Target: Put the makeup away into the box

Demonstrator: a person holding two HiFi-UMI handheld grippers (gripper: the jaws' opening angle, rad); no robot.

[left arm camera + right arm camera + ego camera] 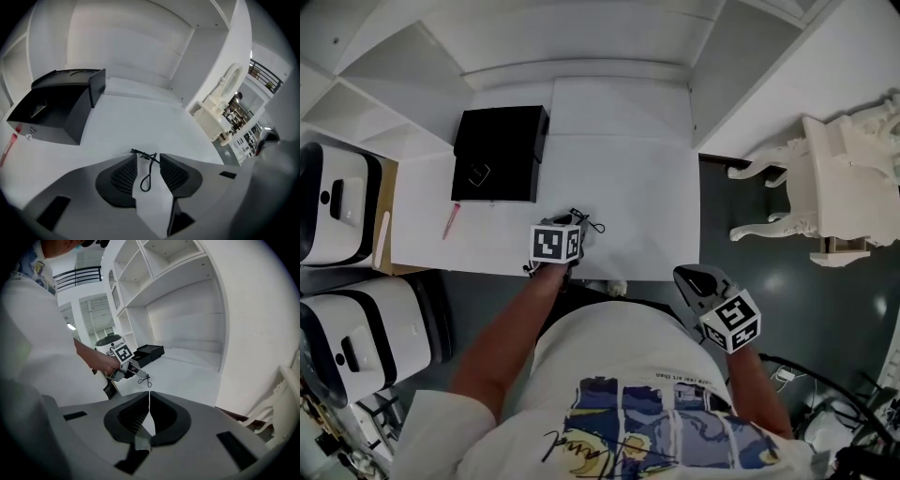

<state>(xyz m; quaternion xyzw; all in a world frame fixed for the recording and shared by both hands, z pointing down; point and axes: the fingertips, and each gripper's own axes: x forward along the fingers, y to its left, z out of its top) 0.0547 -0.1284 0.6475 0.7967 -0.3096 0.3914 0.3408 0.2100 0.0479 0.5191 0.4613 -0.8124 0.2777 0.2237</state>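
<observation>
A black box (500, 153) (56, 110) stands at the back left of the white table (637, 197). A thin pink stick (451, 220) (6, 149) lies on the table left of the box. Near the table's front edge, a small black looped cord-like item (587, 224) (146, 172) (146, 379) lies flat. My left gripper (574, 231) (148, 164) (133, 371) points down at it, open, with the loop between the jaws and no pad touching it. My right gripper (692, 279) (149, 399) hangs off the table's right front corner, shut and empty.
White shelving rises behind and beside the table. An ornate white chair (839, 187) (220, 110) stands on the dark floor to the right. Two white-and-black machines (337, 202) sit to the left of the table. The person's body is close to the front edge.
</observation>
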